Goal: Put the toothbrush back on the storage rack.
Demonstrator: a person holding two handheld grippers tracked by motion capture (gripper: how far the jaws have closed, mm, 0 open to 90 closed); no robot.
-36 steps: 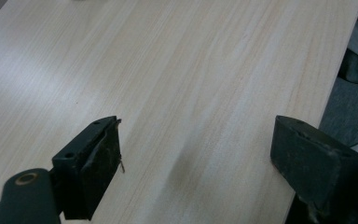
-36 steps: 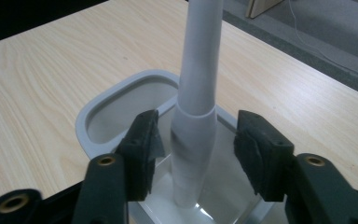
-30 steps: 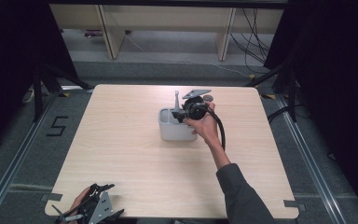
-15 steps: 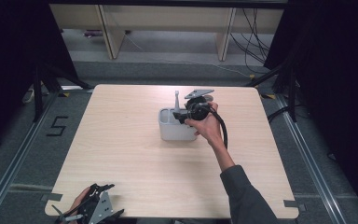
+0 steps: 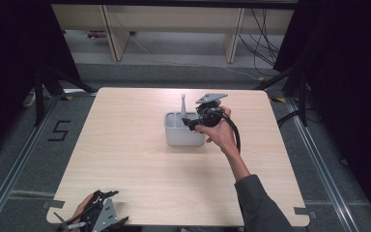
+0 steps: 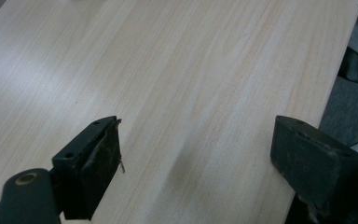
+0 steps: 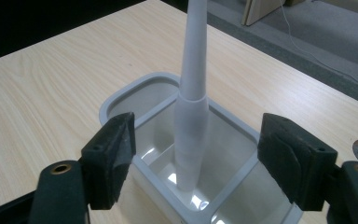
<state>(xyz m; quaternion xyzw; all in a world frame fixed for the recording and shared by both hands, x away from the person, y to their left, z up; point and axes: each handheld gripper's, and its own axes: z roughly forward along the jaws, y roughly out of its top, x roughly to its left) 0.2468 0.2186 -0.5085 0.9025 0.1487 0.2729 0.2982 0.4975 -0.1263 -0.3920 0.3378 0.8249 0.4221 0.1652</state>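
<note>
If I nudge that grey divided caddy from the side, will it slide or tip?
Probably slide: the caddy looks low and broad on the smooth table. It seems light plastic, so it may skid easily. The tall utensil standing in it could topple or rattle.

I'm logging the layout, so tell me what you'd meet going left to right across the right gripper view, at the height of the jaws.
Left black jaw pad → white utensil handle standing upright in the grey divided caddy → right black jaw pad. The jaws have just been opening, and neither pad touches the handle between them.
</note>
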